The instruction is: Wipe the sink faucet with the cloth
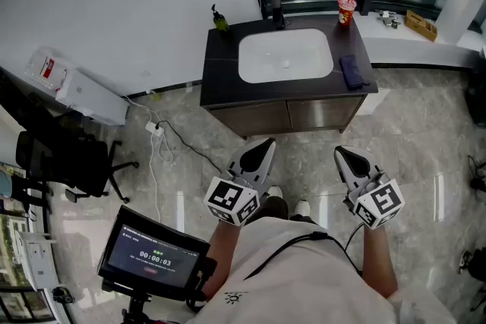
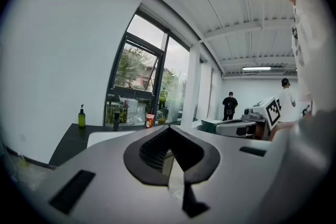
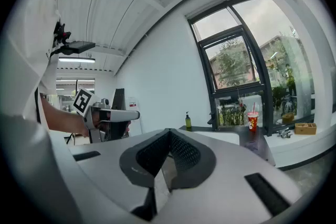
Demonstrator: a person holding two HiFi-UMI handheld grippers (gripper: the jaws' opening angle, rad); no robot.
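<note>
Both my tongs shut and empty, back from the sink.

My left gripper and right gripper each have their jaws pressed together with nothing between them, held over the floor well apart from the sink. The blue cloth lies on the dark counter, just right of the basin. The faucet stands behind it.

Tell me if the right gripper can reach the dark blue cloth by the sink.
Probably not: the right gripper is near the person's body, a stretch of floor short of the cabinet. Nothing covers the folded dark blue cloth on the dark countertop; step closer.
</note>
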